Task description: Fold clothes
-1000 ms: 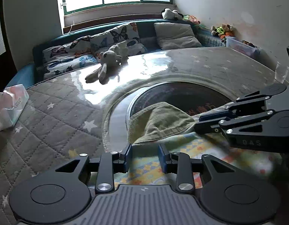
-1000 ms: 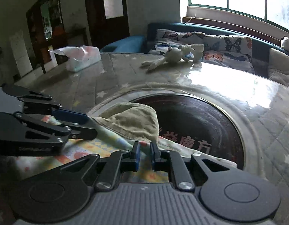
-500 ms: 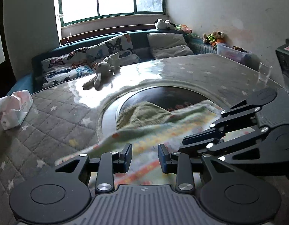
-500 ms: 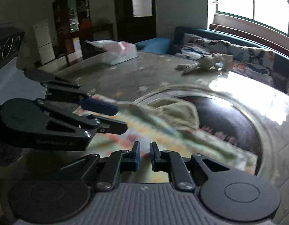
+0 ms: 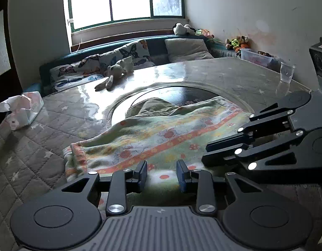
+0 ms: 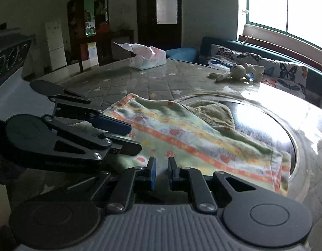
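A pastel striped cloth (image 5: 161, 138) with an orange band lies spread on the table, its far part over a dark round inset; it also shows in the right wrist view (image 6: 192, 138). An olive-green garment (image 5: 154, 106) lies under its far edge, also in the right wrist view (image 6: 213, 113). My left gripper (image 5: 162, 175) is open and empty at the cloth's near edge. My right gripper (image 6: 161, 172) is open with a narrow gap, empty, just above the near edge. Each gripper shows in the other's view, right (image 5: 219, 150), left (image 6: 127, 136).
The grey quilted star-pattern table (image 5: 41, 146) has a glossy top. A tissue pack (image 5: 21, 110) sits at the left, a plush rabbit (image 5: 115, 73) at the back, a clear cup (image 5: 286, 74) at the right. A cushioned bench (image 5: 119, 56) runs under the window.
Both grippers have pulled back and risen from the cloth. The cloth now lies spread flatter toward the near edge, covering more of the olive garment.
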### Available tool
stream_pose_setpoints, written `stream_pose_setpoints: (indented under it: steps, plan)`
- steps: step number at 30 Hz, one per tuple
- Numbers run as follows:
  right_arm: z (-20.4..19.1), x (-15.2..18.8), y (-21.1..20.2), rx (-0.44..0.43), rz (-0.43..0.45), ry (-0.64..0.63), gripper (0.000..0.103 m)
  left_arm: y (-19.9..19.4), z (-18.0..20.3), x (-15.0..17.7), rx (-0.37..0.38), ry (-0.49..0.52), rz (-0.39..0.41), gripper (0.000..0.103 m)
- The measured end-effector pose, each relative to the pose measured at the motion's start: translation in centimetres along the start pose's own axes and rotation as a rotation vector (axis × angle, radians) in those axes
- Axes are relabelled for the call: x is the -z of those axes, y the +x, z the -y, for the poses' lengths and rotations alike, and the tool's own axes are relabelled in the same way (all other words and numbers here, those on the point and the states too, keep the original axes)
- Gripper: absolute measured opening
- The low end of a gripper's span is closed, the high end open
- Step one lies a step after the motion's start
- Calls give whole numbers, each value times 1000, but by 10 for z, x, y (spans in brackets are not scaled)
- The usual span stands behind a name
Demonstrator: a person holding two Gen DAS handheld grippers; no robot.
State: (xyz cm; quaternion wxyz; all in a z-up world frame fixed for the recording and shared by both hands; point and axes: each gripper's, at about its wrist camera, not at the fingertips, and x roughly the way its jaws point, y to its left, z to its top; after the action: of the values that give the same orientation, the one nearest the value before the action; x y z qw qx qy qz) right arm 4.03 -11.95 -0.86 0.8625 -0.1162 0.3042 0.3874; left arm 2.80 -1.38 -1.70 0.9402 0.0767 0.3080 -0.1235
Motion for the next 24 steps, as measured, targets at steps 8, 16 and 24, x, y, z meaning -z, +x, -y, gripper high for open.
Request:
stream_pose_setpoints:
  steps: [8,16,24]
  plan:
    - [10,15,-16,19,11,63,12,-11,-9,11,-14,-50,12,36]
    - [12,14,-27,34,53,84,22,-19,-16,9,-38,-83,25,36]
    - [22,26,-29,62,36,135,20,-18,-31,20,-50,-135,-1,36]
